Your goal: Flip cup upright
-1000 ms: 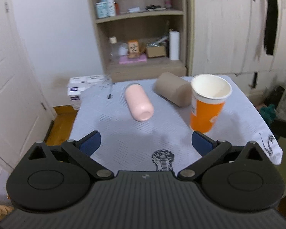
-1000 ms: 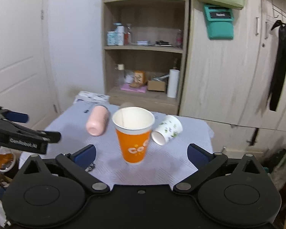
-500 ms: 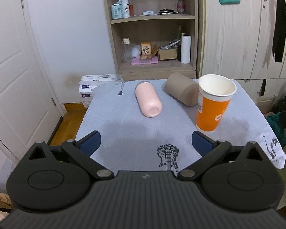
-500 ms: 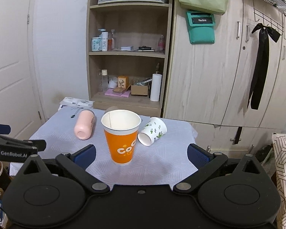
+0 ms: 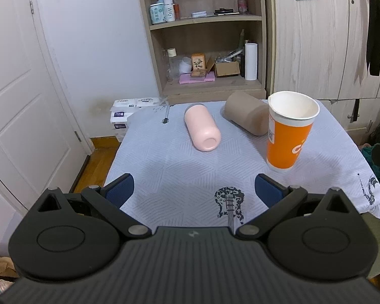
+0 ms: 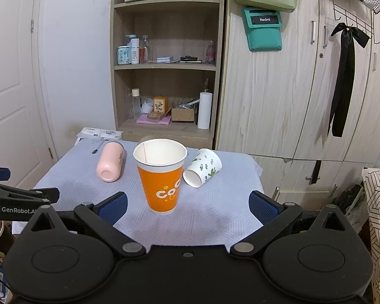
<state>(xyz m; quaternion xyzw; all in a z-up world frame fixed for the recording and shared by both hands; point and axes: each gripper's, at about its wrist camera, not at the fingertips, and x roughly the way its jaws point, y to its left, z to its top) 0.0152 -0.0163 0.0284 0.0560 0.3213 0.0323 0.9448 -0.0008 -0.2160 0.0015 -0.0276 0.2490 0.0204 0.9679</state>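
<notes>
An orange paper cup (image 5: 288, 134) (image 6: 162, 177) stands upright on the cloth-covered table (image 5: 179, 174). A pink cup (image 5: 202, 129) (image 6: 111, 162) lies on its side, left of it. A tan cup (image 5: 245, 116) lies on its side behind. A white floral paper cup (image 6: 202, 167) lies on its side, right of the orange one, in the right wrist view. My left gripper (image 5: 193, 191) is open and empty, short of the table's near edge. My right gripper (image 6: 187, 206) is open and empty, just short of the orange cup. The left gripper's fingers (image 6: 20, 195) show at the left edge of the right wrist view.
A wooden shelf unit (image 6: 164, 76) with bottles and boxes stands behind the table. Wardrobe doors (image 6: 291, 88) fill the right. A white door (image 5: 20, 101) is on the left. Stacked boxes (image 5: 129, 111) sit on the floor by the table's far left corner.
Both grippers have drawn back and risen from the table, so the cups look smaller and more of the room shows. The cups have not moved. Both grippers stay open.
</notes>
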